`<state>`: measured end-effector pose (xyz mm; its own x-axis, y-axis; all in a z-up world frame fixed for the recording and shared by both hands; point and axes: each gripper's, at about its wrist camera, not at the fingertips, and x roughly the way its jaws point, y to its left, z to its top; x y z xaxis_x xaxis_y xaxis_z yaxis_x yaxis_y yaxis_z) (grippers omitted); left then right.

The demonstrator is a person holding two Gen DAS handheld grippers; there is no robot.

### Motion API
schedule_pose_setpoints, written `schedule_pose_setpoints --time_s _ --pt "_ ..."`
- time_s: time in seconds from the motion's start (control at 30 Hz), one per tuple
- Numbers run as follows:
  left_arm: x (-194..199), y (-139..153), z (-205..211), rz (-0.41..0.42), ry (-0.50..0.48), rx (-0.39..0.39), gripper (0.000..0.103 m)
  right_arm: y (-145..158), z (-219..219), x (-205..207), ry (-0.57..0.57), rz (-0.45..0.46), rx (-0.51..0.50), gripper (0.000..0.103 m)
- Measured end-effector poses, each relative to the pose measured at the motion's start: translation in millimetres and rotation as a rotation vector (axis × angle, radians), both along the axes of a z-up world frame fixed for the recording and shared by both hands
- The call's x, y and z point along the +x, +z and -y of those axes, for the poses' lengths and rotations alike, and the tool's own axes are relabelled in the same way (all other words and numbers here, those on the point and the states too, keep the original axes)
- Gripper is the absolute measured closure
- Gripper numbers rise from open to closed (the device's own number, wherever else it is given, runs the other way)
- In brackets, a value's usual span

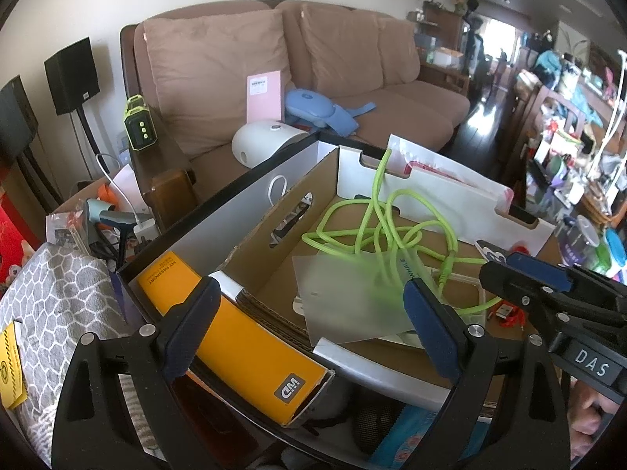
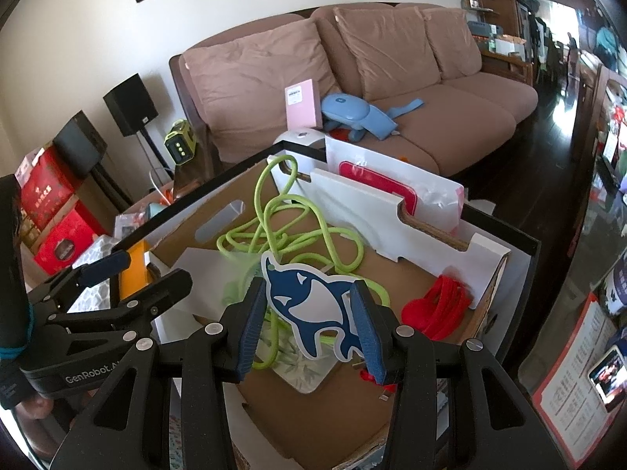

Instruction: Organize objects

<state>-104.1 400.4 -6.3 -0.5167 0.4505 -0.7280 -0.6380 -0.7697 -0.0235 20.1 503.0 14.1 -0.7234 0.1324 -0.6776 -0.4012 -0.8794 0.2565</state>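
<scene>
Brown three-cushion sofa point(image 2: 352, 78) stands against a cream wall point(image 2: 98, 39). Two black speakers point(image 2: 131, 103) stand beside it. Dark, glossy floor point(image 2: 548, 149) reflects what appears to be daylight.

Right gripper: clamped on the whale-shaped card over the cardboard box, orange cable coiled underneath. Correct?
Not quite: the cable coiled under the whale-shaped card is bright green, not orange, as the right wrist view shows. The rest holds: the right gripper has the card between its pads above the cardboard box.

Tangled green cable point(image 2: 298, 231) in cardboard box point(image 2: 443, 270)
</scene>
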Motion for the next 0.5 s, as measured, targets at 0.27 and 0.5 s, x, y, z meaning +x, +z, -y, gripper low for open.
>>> schedule_pose_setpoints --time_s 0.27,0.5 --pt "-0.3 -0.1 -0.2 0.006 0.006 0.006 0.009 0.3 0.5 -0.8 0.001 -0.002 0.002 0.057" --pt "2.0 0.2 -1.9 0.011 -0.002 0.009 0.009 2.1 0.7 -1.6 0.001 -0.006 0.003 0.057"
